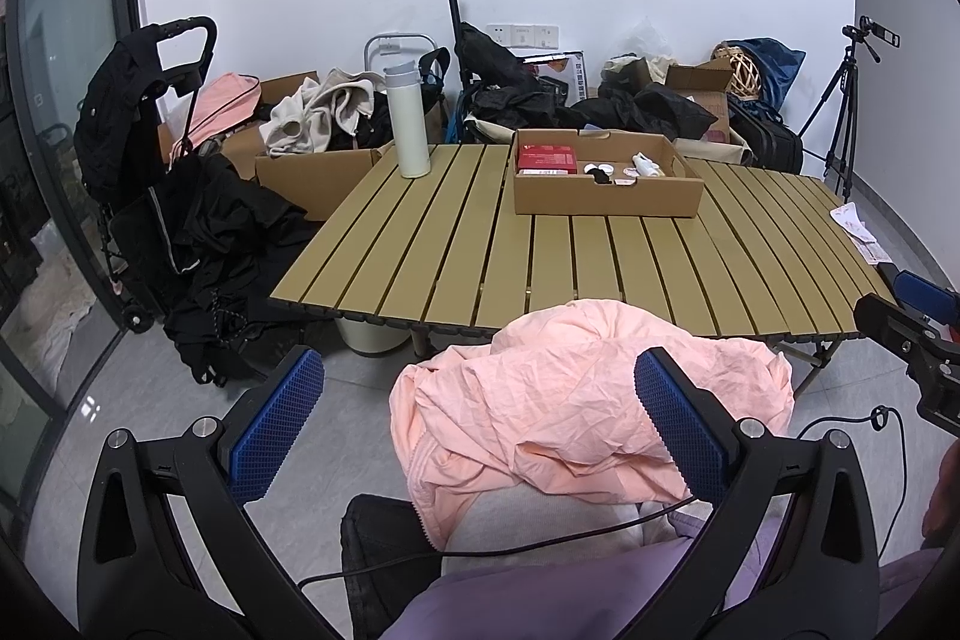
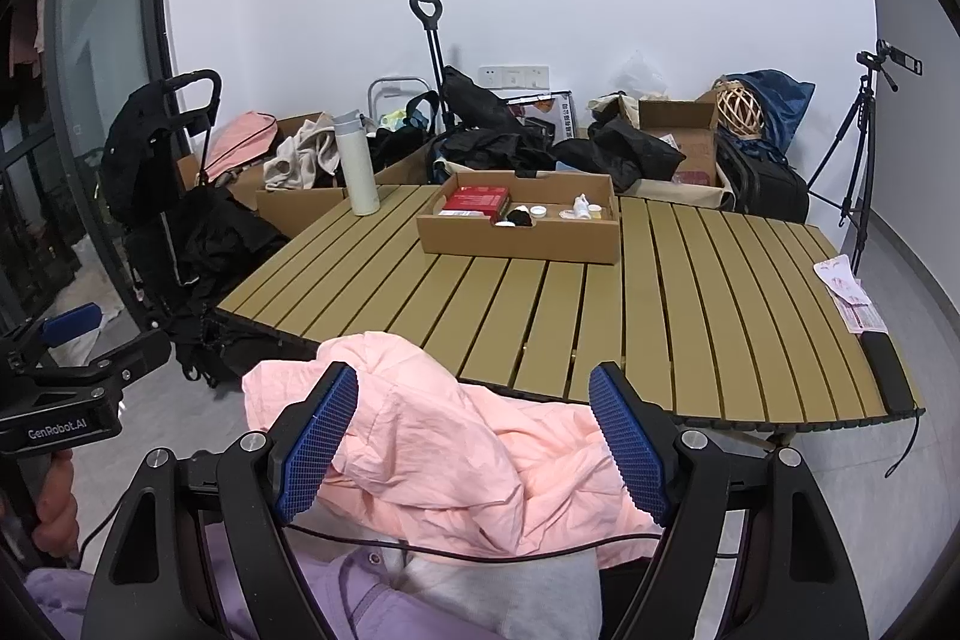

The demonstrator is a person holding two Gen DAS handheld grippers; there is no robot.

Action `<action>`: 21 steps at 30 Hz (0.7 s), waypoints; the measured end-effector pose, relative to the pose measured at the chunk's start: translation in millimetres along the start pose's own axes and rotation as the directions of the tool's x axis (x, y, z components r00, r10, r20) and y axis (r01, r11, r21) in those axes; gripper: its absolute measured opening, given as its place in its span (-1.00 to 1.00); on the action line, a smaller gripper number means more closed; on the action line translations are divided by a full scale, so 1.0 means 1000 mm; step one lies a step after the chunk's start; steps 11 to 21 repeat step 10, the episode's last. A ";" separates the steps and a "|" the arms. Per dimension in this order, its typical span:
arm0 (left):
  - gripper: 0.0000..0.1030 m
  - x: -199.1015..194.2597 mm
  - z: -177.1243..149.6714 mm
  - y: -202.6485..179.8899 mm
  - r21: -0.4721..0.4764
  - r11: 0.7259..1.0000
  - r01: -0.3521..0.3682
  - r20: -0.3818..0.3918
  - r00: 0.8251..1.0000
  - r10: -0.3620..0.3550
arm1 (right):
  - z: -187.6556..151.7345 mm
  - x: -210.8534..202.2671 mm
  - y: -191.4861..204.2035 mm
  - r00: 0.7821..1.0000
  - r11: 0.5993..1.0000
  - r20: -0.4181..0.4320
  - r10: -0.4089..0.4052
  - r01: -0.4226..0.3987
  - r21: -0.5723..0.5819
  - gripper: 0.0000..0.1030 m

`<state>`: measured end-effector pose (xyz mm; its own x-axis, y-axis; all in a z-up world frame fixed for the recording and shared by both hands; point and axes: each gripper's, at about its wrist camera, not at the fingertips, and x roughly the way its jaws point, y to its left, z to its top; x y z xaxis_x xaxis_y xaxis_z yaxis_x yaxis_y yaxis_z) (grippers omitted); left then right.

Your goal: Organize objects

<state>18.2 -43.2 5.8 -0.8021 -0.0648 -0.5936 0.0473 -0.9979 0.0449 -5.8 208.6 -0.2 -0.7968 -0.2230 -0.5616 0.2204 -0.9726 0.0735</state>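
Observation:
A crumpled pink garment [image 1: 558,400] [image 2: 456,454] lies on the lap of a seated person, its far end against the near edge of the slatted olive table [image 1: 540,268] [image 2: 690,316]. My left gripper [image 1: 477,427] is open, its blue pads [image 1: 276,424] wide apart, and the garment lies below and between them. My right gripper [image 2: 474,451] is open too, with its pads [image 2: 630,451] spread over the same cloth and not pressing on it. Each gripper shows at the edge of the other's view: the right gripper [image 1: 900,304], the left gripper [image 2: 102,334].
On the table stand a white flask [image 1: 408,124] [image 2: 358,163] and a cardboard tray [image 1: 606,202] [image 2: 522,238] with a red box and small items. Papers [image 2: 849,292] and a black object [image 2: 888,370] lie at its right edge. Boxes, clothes, carts and a tripod [image 1: 840,112] crowd the wall.

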 end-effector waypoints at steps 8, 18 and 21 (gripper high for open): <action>1.00 0.009 -0.001 0.004 -0.001 1.000 -0.020 -0.036 0.999 0.020 | -0.003 0.005 0.003 1.000 1.000 -0.016 -0.001 0.001 0.001 0.61; 1.00 0.007 -0.003 0.004 0.009 1.000 -0.020 -0.025 0.999 0.020 | -0.003 0.005 0.004 1.000 1.000 -0.018 0.002 -0.002 -0.001 0.61; 1.00 0.007 -0.003 0.004 0.009 1.000 -0.020 -0.025 0.999 0.020 | -0.003 0.005 0.004 1.000 1.000 -0.018 0.002 -0.002 -0.001 0.61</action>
